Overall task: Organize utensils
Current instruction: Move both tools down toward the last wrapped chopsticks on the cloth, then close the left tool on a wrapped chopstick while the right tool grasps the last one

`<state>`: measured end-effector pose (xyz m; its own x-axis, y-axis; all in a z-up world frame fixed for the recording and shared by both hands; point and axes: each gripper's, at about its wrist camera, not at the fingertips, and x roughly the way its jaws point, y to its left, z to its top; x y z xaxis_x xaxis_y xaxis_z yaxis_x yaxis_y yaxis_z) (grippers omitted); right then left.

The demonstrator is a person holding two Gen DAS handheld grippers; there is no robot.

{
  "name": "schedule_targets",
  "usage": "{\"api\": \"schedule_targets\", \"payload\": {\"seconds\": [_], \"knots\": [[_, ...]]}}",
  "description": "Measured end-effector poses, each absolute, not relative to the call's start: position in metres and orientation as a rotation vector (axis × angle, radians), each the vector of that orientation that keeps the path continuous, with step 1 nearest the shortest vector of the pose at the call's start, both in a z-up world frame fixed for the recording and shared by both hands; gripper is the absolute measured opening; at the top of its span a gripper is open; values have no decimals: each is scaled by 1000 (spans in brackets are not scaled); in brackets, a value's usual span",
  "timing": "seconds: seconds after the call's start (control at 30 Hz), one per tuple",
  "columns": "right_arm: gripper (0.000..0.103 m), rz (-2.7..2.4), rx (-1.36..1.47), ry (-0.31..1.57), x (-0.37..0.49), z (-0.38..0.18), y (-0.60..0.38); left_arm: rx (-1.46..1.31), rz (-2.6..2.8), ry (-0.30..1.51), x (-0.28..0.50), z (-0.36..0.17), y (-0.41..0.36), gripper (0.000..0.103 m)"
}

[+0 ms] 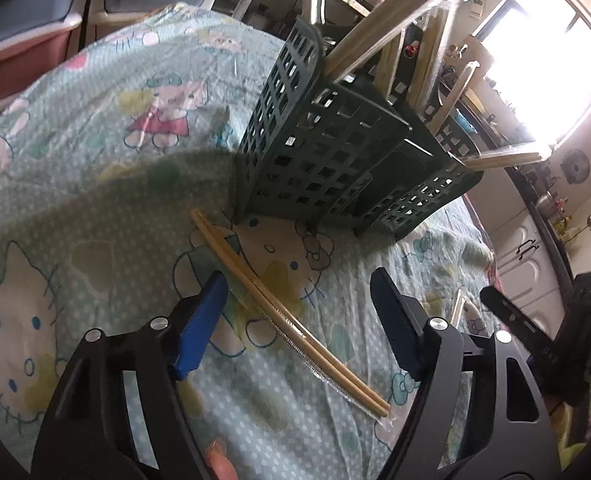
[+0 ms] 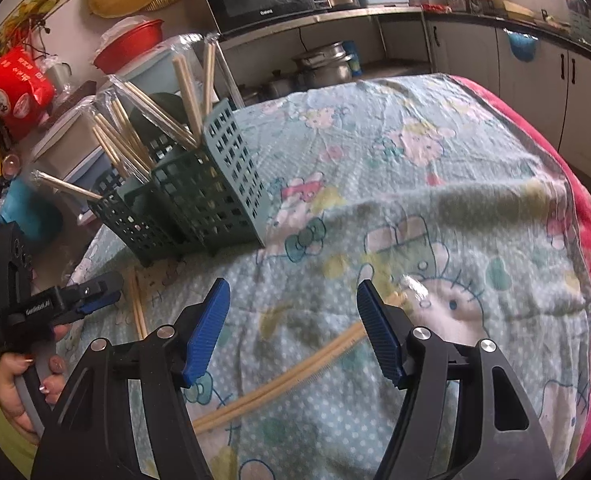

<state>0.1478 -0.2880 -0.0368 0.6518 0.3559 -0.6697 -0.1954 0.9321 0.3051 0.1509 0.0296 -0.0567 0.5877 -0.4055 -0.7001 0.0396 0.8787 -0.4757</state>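
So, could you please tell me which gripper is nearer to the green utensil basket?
Left. The left gripper hangs open just in front of the green utensil basket, over one chopstick pair. The right gripper is open farther back, over another pair.

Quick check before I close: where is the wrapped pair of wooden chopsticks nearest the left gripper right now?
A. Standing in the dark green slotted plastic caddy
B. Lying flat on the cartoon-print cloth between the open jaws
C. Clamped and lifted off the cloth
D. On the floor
B: the wrapped pair of wooden chopsticks lies flat on the cartoon-print cloth, between the blue pads of the left gripper, which do not touch it, in front of the dark green slotted plastic caddy.
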Motion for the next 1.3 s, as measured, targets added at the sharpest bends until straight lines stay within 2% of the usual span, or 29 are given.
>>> {"api": "schedule_targets", "payload": {"seconds": [0.2,0.8,0.9,0.97,1.13,1.3], "knots": [[62,289,246,843,147,-45,-297,-464,-214,955,168,-69,37,65],[57,163,335,947,174,-73,-322,-440,-172,923,196,-72,42,64],[53,151,324,946,179,-74,-321,-436,-152,919,197,-72,44,54],[49,138,310,944,183,-76,-321,-426,-134,916,198,-73,46,43],[43,112,254,934,189,-77,-316,-423,-127,913,198,-74,51,38],[32,69,171,914,190,-80,-309,-403,-110,911,196,-77,53,25]]}}
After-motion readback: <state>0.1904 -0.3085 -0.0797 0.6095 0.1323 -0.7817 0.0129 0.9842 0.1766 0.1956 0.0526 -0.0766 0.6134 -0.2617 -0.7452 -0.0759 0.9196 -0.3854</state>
